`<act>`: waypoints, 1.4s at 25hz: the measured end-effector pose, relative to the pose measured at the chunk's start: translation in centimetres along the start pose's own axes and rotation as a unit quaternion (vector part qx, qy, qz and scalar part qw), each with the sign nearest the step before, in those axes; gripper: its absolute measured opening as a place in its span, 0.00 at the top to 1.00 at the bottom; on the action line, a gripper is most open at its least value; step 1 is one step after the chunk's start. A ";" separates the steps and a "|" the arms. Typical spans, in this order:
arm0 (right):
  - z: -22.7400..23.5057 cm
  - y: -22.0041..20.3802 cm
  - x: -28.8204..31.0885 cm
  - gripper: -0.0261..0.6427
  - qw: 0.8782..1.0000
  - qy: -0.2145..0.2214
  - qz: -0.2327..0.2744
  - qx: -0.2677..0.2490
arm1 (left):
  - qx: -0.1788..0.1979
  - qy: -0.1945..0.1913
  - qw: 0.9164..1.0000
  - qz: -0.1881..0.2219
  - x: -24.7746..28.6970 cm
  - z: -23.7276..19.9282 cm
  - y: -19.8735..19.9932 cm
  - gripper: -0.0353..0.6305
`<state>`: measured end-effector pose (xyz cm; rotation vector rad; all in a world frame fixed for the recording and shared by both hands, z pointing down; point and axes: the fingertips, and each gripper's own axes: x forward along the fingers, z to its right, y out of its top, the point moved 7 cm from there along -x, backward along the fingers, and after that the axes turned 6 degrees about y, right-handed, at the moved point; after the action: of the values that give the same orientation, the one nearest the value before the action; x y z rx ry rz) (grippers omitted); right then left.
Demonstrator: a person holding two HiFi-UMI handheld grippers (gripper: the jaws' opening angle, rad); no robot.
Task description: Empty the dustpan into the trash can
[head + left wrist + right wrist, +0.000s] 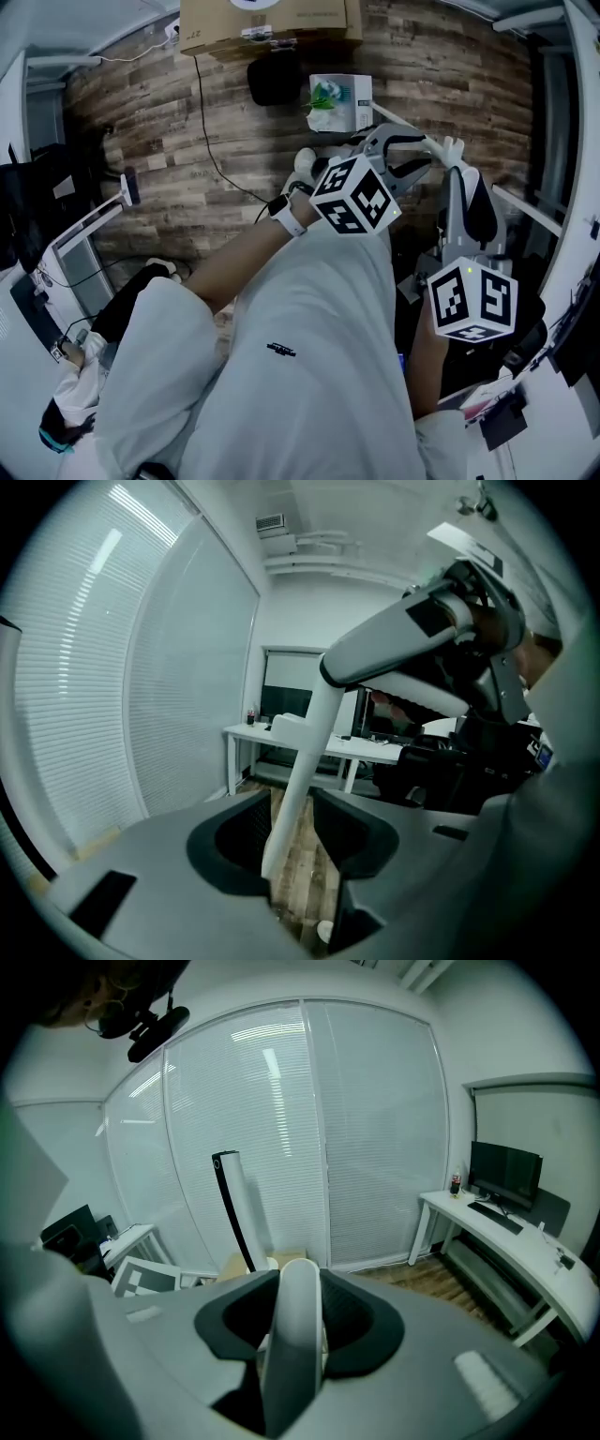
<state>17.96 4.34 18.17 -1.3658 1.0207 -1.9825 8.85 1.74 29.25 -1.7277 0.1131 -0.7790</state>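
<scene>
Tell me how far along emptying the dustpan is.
Done: nothing shows as emptied; no trash can is clearly in view. In hand: right hand-held gripper shut on a white handle; left hand-held gripper open, a white pole between its jaws. Left: reach the can and tip, likely.

A wood-plank floor (169,159) carries everything. At its far edge sits a cardboard box (272,23), with a black object (272,82) just nearer and a white box with green print (339,101) to its right. A black cable (205,131) trails across the planks.
</scene>
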 end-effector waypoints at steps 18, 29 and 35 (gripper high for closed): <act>-1.7 1.5 1.1 0.75 0.999 0.026 0.022 -0.002 | 0.034 0.041 0.998 0.041 0.0 -1.0 2.6 0.81; -4.0 3.6 3.8 0.75 0.997 0.062 0.043 -0.031 | 0.007 0.078 0.996 0.041 -1.8 -5.1 3.4 0.81; -5.2 4.0 5.7 0.75 0.993 0.090 0.050 -0.050 | -0.021 0.110 0.993 0.036 -2.8 -7.3 3.0 0.80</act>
<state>11.09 -0.86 16.94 -1.1777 1.2618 -2.0311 3.64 -3.98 26.09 -1.6645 0.3424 -0.9170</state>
